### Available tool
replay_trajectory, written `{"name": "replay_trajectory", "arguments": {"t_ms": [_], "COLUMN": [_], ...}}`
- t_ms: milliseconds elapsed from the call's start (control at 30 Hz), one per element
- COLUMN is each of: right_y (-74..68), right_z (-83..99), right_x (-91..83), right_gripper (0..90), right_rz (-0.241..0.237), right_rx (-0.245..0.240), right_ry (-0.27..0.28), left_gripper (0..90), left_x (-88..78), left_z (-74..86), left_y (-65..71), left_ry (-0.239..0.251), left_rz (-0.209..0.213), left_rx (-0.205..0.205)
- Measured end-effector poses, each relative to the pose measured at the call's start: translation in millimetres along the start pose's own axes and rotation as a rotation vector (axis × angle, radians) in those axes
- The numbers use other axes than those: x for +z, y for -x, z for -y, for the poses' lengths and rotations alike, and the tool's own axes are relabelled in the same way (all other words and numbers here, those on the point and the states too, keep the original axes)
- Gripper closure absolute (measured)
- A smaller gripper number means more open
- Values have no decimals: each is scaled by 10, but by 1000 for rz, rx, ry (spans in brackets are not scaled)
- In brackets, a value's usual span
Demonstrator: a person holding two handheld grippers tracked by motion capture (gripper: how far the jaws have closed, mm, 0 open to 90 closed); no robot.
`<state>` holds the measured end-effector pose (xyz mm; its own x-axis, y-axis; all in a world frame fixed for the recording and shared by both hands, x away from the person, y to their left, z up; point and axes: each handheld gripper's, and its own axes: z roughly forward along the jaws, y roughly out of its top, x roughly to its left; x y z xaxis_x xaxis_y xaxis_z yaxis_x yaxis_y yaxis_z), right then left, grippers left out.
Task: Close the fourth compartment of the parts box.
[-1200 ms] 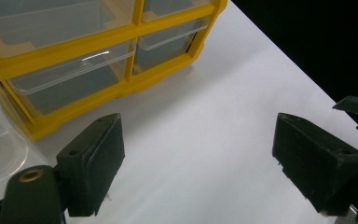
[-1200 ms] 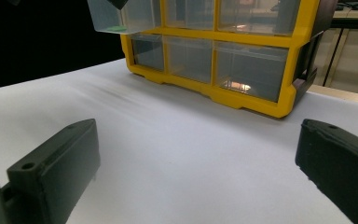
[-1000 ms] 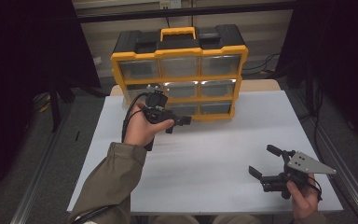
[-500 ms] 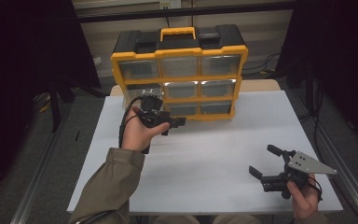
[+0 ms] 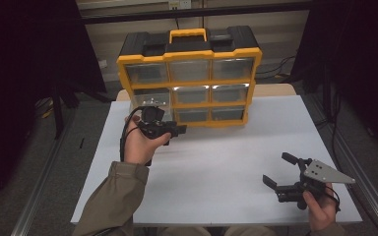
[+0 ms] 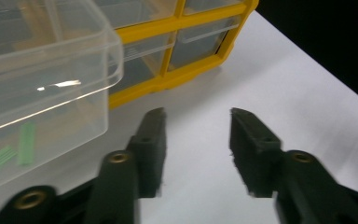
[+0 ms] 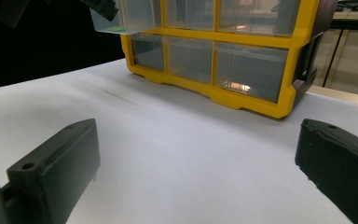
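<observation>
Up by the yellow organizer cabinet [image 5: 189, 78], the left gripper [image 6: 196, 140] sits just beside a clear drawer [image 6: 42, 79] pulled out of the cabinet's left column. That drawer lies off the gripper's left jaw, apart from both pads, with small green pieces [image 6: 25, 142] inside it. Its jaws have just been closing and now stand partly apart with nothing between them, only the white table [image 6: 270, 88] beneath. The right gripper [image 5: 281, 170] rests low near the table's near edge, well apart from the cabinet, its jaws spread wide and empty.
</observation>
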<state>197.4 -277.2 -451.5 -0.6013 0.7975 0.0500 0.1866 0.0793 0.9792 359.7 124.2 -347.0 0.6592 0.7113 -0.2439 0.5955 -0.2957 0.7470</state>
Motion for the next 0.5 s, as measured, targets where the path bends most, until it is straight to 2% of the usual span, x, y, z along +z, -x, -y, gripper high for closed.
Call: {"name": "replay_trajectory", "arguments": {"t_ms": [233, 267, 367, 433, 500], "right_y": [-3, -2, -2, -3, -4], "right_z": [0, 0, -1, 0, 1], "right_x": [2, 2, 2, 2, 6], "right_gripper": [0, 0, 0, 0, 0], "right_rz": [-6, -6, -6, -6, -9], "right_rx": [-4, -3, -2, -3, -4], "right_ry": [0, 0, 0, 0, 2], "left_gripper": [748, 774, 815, 836, 850], "left_x": [-67, -75, -83, -94, -93], "left_z": [64, 69, 94, 110, 124], "left_y": [-73, -85, -113, -140, -157], "left_ry": [22, 14, 31, 24, 36], "left_rz": [-37, -39, -58, -68, -78], "left_rx": [-29, -21, -35, -28, -45]}}
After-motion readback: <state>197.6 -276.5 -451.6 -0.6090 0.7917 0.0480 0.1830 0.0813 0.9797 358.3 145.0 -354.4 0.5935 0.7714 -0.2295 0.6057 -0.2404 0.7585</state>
